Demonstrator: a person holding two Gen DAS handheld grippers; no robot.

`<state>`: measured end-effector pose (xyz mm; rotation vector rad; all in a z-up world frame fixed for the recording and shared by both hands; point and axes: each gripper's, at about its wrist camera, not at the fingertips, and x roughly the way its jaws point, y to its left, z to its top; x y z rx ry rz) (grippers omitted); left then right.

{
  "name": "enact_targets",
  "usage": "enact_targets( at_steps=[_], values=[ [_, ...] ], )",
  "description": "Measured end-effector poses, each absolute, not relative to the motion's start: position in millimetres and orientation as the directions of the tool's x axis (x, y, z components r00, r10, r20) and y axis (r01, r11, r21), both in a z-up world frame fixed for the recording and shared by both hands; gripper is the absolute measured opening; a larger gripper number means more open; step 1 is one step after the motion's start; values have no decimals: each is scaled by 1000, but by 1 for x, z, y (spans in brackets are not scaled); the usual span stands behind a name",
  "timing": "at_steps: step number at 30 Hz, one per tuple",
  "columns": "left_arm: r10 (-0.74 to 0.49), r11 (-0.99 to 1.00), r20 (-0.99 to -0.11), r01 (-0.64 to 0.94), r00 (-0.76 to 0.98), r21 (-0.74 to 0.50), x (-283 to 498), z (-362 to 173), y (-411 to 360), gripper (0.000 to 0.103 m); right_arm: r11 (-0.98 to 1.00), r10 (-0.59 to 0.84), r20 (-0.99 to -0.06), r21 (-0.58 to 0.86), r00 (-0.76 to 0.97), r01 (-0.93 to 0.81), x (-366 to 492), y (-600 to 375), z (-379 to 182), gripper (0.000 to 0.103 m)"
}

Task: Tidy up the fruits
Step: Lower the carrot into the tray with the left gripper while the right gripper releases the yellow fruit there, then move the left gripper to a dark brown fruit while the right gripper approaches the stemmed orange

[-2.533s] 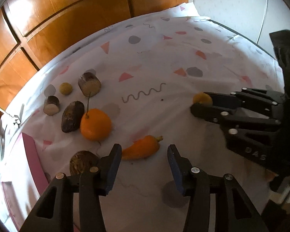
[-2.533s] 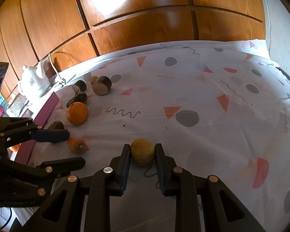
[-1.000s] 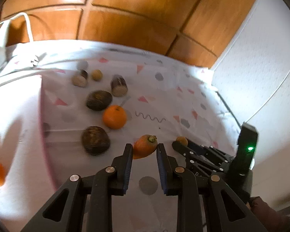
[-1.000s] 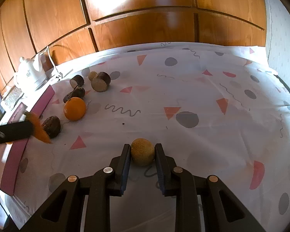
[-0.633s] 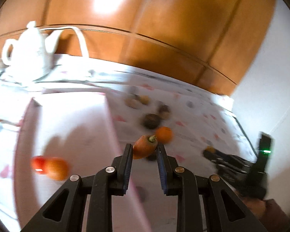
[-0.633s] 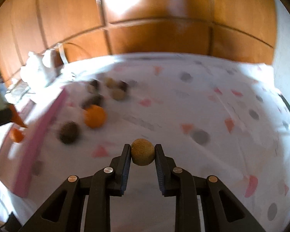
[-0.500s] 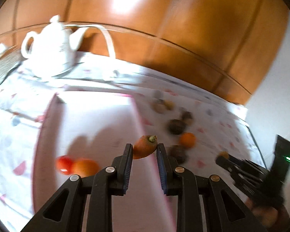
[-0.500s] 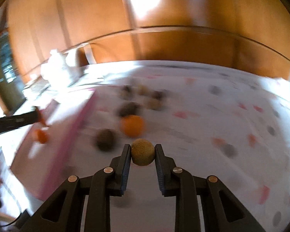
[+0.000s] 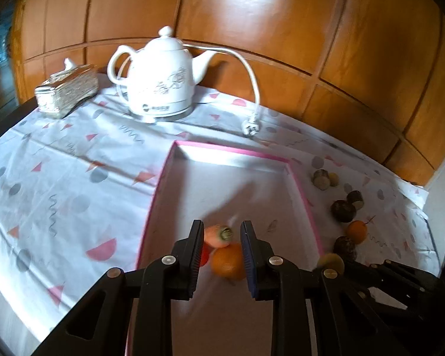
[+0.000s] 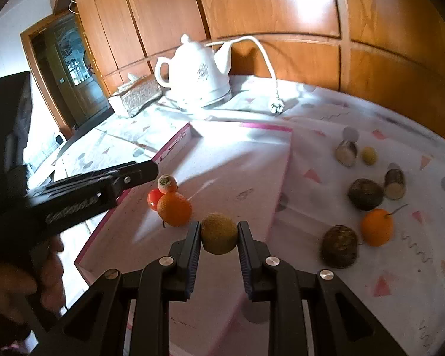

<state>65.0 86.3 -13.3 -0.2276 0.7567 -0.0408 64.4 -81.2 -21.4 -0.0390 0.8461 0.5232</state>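
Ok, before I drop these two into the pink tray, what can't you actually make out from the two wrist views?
- Red fruit: left wrist view, mostly hidden behind the left hand-held gripper finger; type unclear.
- Carrot-like piece: blurred; whether the jaws still pinch it is unclear.
- Tray near end: right wrist view, covered by the right hand-held gripper holding the round yellow-brown fruit.
- Kettle label: too small.

The wall panels (image 9: 252,29) ahead of the left tool (image 9: 221,241) look like glossy varnished wood, big glare spot and all. White kettle (image 9: 160,80) looks like shiny glazed ceramic. The worktop has a thin, wrinkly printed cloth (image 9: 59,160) with a slight sheen. Both tools are matt black plastic with silvery metal rivets and ribbed pads (image 10: 194,243). The round fruit (image 10: 218,233) in the right tool (image 10: 218,246) has dull, rough skin, while the orange (image 10: 174,208) just ahead is smoother, a bit shiny.
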Motion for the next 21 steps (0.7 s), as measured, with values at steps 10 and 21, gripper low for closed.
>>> enact_targets(
  at_steps=[10,21],
  values=[
    [-88,976,-678,-74,730,-206,51,-16,90,31,888,407,-726,172,554,-427,69,-72,-23,36],
    [-103,980,-678,-42,728,-194,44,-14,77,32,935,347,-689,203,636,-290,59,-122,-14,36]
  ],
)
